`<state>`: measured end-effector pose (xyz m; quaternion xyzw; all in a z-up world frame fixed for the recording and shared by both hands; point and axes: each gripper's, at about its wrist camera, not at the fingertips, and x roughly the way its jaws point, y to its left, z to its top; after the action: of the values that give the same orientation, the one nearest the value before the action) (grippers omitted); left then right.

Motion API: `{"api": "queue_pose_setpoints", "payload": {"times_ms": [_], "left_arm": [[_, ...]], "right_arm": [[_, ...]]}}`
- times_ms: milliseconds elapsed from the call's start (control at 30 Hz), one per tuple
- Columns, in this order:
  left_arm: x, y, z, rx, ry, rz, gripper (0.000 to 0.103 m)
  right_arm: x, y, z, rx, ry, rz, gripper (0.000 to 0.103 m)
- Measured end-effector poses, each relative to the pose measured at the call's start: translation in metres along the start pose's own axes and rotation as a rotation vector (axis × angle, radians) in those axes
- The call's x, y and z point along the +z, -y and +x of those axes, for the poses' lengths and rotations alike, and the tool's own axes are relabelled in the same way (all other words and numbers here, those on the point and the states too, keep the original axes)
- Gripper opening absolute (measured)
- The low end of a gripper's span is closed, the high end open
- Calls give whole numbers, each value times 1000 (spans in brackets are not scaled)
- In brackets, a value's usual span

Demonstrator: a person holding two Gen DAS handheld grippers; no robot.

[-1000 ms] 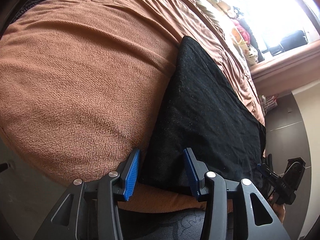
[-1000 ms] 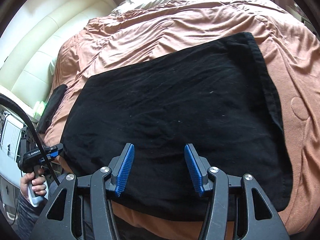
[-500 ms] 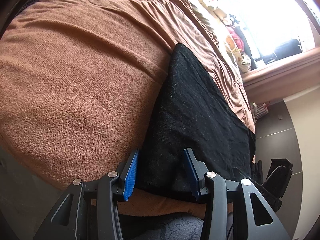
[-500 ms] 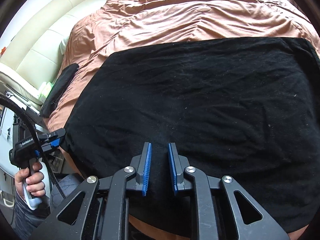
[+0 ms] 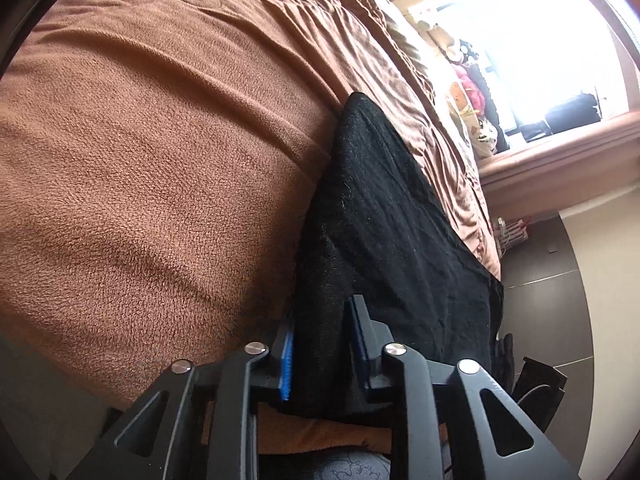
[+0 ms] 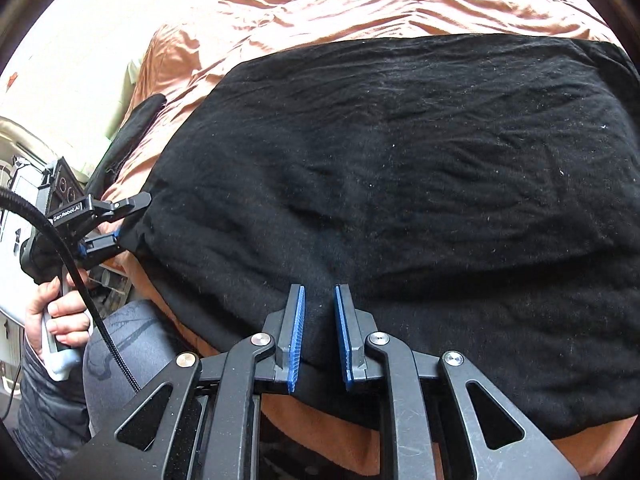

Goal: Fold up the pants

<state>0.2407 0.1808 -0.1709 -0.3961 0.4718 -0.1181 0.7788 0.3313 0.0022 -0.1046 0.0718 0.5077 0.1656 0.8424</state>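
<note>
The black pants (image 6: 400,160) lie folded flat on a brown blanket on the bed, and also show in the left wrist view (image 5: 380,232). My left gripper (image 5: 320,320) is shut on the near left corner of the pants, cloth bunched between its blue pads. It also shows in the right wrist view (image 6: 120,220) at the left edge of the pants. My right gripper (image 6: 319,308) is shut on the near edge of the pants, a fold of cloth pinched between the blue pads.
The brown blanket (image 5: 160,140) covers the bed (image 6: 360,0). A bright window with a ledge (image 5: 560,148) and clutter is at the far right. A cream padded headboard (image 6: 80,40) and a dark flat object (image 6: 136,128) are to the left. My knee (image 6: 120,344) is below.
My left gripper has closed on the corner of the pants. My right gripper closed on the near edge half a second ago and has moved closer in.
</note>
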Motion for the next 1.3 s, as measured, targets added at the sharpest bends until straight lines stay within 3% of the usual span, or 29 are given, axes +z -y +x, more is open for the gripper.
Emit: {"api": "queue_pose_setpoints", "payload": {"times_ms": [200, 600, 800, 1067, 1300], "left_arm": [[1, 15, -15, -19, 30, 36, 15], [0, 8, -7, 12, -20, 15, 21], [-10, -10, -1, -17, -32, -49, 32], [-15, -18, -1, -43, -7, -126, 33], [-10, -13, 2, -10, 31, -188, 33]], "right_arm": [[11, -5, -3, -21, 12, -4, 13], [5, 4, 8, -4, 61, 71, 13], [2, 2, 4, -29, 66, 92, 12], [25, 2, 7, -77, 57, 93, 12], [55, 0, 23, -109, 50, 88, 12]]}}
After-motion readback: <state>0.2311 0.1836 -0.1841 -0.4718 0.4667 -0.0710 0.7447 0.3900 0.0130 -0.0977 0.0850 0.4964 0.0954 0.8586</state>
